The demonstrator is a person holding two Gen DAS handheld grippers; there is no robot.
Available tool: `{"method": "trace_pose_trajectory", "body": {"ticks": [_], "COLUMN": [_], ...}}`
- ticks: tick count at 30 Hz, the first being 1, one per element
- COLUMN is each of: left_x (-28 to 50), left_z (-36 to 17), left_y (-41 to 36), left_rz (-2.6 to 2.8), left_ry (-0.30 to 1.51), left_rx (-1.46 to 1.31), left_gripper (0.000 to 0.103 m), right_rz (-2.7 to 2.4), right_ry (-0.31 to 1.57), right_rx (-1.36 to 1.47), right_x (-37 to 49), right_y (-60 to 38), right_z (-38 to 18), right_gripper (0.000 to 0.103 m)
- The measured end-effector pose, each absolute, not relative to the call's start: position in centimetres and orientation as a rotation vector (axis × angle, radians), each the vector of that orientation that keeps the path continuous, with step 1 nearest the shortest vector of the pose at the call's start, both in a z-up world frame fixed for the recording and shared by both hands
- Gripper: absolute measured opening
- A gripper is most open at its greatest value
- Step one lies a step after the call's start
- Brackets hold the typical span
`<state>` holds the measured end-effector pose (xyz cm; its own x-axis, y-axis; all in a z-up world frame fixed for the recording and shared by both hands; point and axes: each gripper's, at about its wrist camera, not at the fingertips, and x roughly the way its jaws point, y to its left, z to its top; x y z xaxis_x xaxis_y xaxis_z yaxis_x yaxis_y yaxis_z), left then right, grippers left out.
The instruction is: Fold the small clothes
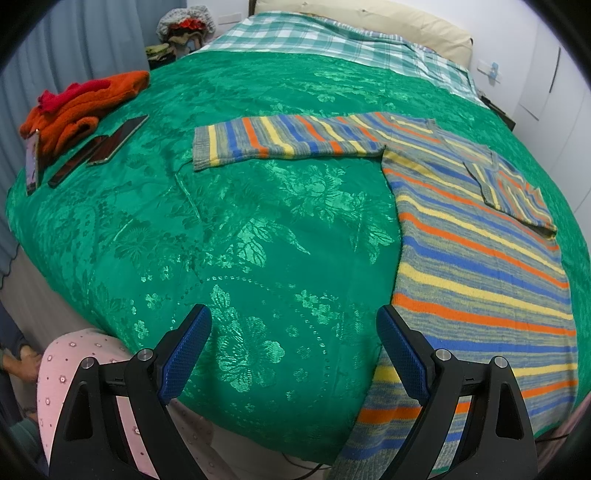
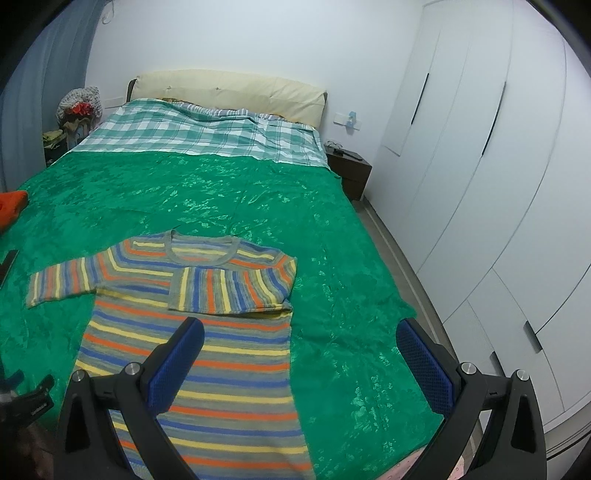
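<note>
- Striped knit sweater (image 2: 192, 354): lay flat on the green bedspread (image 2: 229, 192), long axis running from hem at the near edge to neckline farther up the bed.
- Unfolded sleeve (image 1: 288, 138): stretched out to the left, well ahead of the left hand-held gripper (image 1: 293, 354), which was nearer to it; jaws spread, empty.
- Right hand-held gripper (image 2: 299, 365): spread, empty, over the sweater body; other sleeve already folded across the chest.

The sweater's (image 2: 192, 354) hem runs behind the right tongs (image 2: 299, 363) and off the bottom edge. An orange garment (image 2: 11, 206) and a phone (image 2: 8, 264) are cut by the left edge. The bedside pile (image 1: 184, 31) is too small to identify.
</note>
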<state>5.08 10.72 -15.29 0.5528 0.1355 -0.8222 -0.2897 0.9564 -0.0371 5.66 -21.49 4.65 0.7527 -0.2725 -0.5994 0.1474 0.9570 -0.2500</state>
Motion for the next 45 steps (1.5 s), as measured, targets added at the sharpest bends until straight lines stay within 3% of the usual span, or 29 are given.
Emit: {"method": "trace_pose_trajectory", "body": {"ticks": [26,30,32,36,38,40,41,42,43,44,45], "left_x": [5.7,8.9,11.3,17.4,19.0,20.8,21.1,21.5,21.7,22.0,22.2], "left_z": [-15.7,-13.4,-12.6,-15.5,-17.2,-19.0,-19.2,-19.1,-18.9,-18.7,-18.1], "left_y": [11.1,16.5,20.5,28.3,29.7,30.1,29.9,29.6,29.4,29.3,29.3], "left_rz": [0.187,0.179,0.196,0.307,0.311,0.302,0.311,0.332,0.345,0.345,0.351], "left_ry": [1.01,0.967,0.934,0.999,1.035,1.085,1.087,1.074,1.068,1.08,1.077], "left_rx": [-0.228,-0.371,-0.477,-0.645,-0.711,-0.73,-0.714,-0.684,-0.667,-0.684,-0.691], "left_gripper": [0.092,0.092,0.097,0.096,0.083,0.081,0.076,0.063,0.008,0.0,0.0], "right_rz": [-0.146,-0.071,-0.057,-0.035,-0.022,-0.015,-0.011,-0.008,-0.005,0.001,0.006], "right_ry": [0.678,0.721,0.758,0.837,0.864,0.88,0.889,0.897,0.906,0.916,0.925], "right_rx": [-0.13,-0.175,-0.203,-0.221,-0.237,-0.26,-0.276,-0.288,-0.299,-0.304,-0.302], "right_x": [4.9,4.1,3.7,3.1,2.9,2.6,2.5,2.4,2.4,2.4,2.4], "right_y": [-21.5,-20.3,-19.9,-19.2,-18.8,-18.3,-18.0,-17.8,-17.7,-17.6,-17.6], "right_z": [3.5,0.9,-0.8,-4.0,-5.3,-6.1,-6.6,-7.0,-7.4,-7.9,-8.1], "right_gripper": [0.102,0.102,0.102,0.102,0.102,0.102,0.102,0.102,0.102,0.102,0.102]}}
